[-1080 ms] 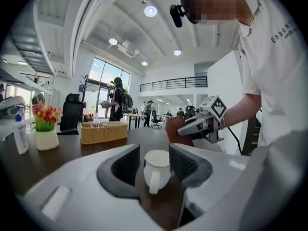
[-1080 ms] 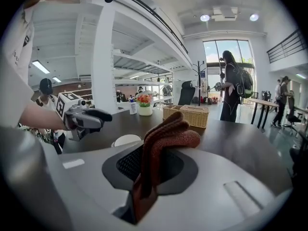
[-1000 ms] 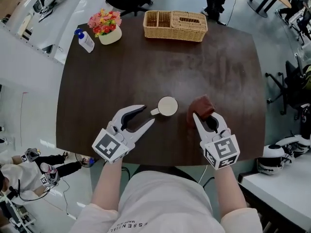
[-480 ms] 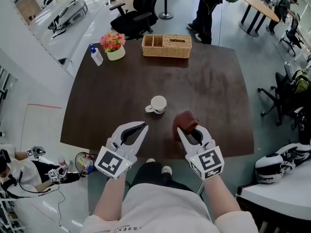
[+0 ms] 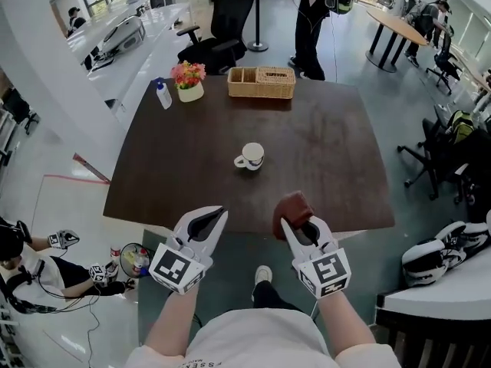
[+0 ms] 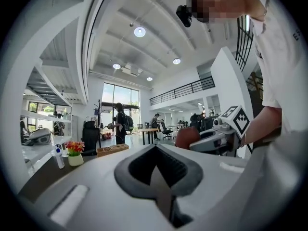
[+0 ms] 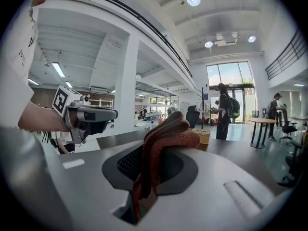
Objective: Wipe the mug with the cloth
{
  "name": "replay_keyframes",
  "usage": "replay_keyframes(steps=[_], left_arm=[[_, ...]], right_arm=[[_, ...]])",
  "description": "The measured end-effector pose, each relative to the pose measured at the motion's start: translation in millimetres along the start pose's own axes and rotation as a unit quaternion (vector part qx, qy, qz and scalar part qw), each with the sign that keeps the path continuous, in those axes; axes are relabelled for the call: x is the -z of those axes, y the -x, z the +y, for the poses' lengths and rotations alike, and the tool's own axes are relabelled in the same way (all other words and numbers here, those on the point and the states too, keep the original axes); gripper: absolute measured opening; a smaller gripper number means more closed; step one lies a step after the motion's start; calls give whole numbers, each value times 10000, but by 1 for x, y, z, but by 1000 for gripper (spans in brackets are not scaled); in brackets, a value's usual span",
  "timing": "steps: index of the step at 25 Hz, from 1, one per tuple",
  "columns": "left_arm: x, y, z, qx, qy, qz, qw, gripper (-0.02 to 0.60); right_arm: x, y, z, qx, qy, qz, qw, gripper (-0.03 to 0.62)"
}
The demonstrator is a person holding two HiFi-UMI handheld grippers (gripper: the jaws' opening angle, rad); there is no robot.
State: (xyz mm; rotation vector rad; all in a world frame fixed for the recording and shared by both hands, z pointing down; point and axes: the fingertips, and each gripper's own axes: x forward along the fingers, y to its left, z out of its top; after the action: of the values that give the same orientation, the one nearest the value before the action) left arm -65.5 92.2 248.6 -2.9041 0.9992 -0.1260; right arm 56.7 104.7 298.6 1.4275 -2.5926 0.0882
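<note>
Head view: my right gripper (image 5: 298,222) pinches the cloth (image 5: 293,204); the mug (image 5: 251,156) stands apart on the table (image 5: 330,159).

The mug sits near the table's middle, handle toward 8 o'clock, at 12 o'clock from my grippers and well apart from both. My left gripper (image 5: 220,210) is at 9 o'clock from the right one, jaws pressed together on nothing. Both hover by the table's 6 o'clock edge. The reddish-brown cloth is bunched between the right jaws and sticks out past their tips. A basket (image 5: 261,82) sits at the table's 12 o'clock edge, with flowers (image 5: 189,79) and a bottle (image 5: 163,94) at 10 o'clock.
</note>
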Motion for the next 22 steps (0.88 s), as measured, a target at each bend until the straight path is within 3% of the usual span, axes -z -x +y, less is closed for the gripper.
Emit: replay_keyframes(steps=[4,11,22], left_arm=[[12,56,-53,9,-51,99,9999,0],[-5,127,-110,119,-99,-76,9999,0],[-28,154,-171,385,-238,-57,9990,0]], right_arm=[[9,51,45,137,181,-126,9997,80],[16,122,106,437,94,-243,9987,80],[5,195,140,777,85,-420,9961,78]])
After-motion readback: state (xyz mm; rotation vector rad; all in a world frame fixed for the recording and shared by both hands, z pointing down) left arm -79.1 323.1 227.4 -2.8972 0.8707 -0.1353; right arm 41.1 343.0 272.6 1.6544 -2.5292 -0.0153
